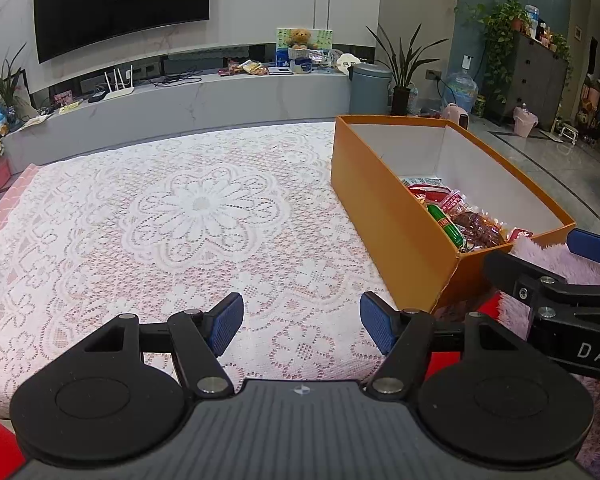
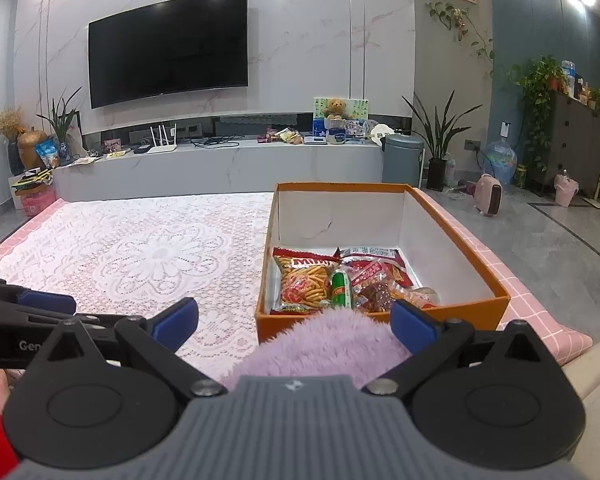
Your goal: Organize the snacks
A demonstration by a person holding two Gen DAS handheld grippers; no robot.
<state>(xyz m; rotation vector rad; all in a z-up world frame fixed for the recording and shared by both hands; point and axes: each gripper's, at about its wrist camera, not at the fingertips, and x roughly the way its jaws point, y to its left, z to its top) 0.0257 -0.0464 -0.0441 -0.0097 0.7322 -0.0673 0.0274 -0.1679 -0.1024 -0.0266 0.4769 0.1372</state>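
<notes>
An orange box (image 2: 464,312) stands on the lace-covered table's right side and holds several snack packets: a chips bag (image 2: 304,284), a green sausage stick (image 2: 340,290) and red packets (image 2: 376,276). The box also shows in the left wrist view (image 1: 396,224), with the green stick (image 1: 446,226) inside. My left gripper (image 1: 302,322) is open and empty, low over the lace cloth (image 1: 180,216), left of the box. My right gripper (image 2: 294,322) is open and empty, just short of the box's near wall, above a fluffy purple thing (image 2: 324,340).
A grey TV bench (image 2: 236,160) with a router, cables and clutter runs behind the table. A wall TV (image 2: 168,46) hangs above. A grey bin (image 2: 402,158), plants and a water jug stand on the floor to the right. The right gripper's arm (image 1: 560,300) shows beside the box.
</notes>
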